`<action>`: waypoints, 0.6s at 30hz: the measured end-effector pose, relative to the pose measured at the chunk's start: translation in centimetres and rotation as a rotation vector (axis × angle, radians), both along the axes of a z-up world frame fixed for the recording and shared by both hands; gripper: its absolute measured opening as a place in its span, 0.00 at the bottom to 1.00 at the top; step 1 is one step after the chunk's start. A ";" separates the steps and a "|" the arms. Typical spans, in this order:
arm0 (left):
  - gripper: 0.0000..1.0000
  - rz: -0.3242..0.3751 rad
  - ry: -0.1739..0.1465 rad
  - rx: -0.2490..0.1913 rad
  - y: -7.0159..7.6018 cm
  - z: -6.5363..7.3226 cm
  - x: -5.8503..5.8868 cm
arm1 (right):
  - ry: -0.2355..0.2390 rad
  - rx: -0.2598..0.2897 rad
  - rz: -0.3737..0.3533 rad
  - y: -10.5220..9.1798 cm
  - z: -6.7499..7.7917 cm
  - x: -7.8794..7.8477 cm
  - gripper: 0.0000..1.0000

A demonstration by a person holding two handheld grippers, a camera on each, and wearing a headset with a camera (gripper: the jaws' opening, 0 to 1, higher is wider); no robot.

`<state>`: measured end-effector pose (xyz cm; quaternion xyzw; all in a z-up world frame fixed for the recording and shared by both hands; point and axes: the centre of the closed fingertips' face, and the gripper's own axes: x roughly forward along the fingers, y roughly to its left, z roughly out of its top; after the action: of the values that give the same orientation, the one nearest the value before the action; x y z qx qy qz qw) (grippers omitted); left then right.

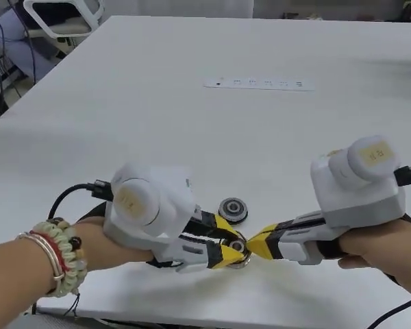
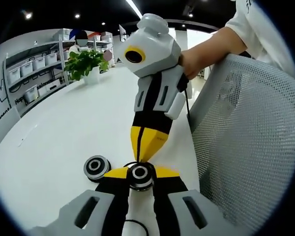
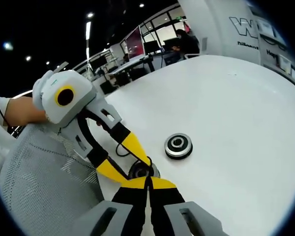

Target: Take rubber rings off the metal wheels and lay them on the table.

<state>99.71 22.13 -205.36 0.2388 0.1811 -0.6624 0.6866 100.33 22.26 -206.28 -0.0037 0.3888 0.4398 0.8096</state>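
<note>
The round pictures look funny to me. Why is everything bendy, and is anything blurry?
Left gripper view: fisheye lens curves the table and mesh chair; the held wheel is sharp. Right gripper view: same curving, dark ceiling. Head view: straight, evenly lit.

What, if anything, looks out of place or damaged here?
Nothing stands out. The left gripper holds one wheel, the right gripper touches its rim with shut tips, and the second wheel lies flat on the table.
</note>
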 end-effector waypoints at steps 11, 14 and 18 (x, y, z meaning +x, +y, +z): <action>0.47 -0.065 0.037 -0.025 0.4 3.4 -1.4 | 0.003 0.012 -0.018 -0.2 0.3 0.2 0.00; 0.55 -0.067 0.016 -0.031 0.8 4.7 -1.3 | 0.002 0.015 -0.021 -0.3 0.5 0.2 0.00; 0.63 -0.054 0.023 -0.062 1.4 6.5 -1.3 | -0.001 0.023 -0.024 -0.3 0.7 0.3 0.00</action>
<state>98.37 23.57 -198.83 0.2144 0.1619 -0.6888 0.6734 100.58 21.99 -205.55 0.0100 0.3832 0.4344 0.8151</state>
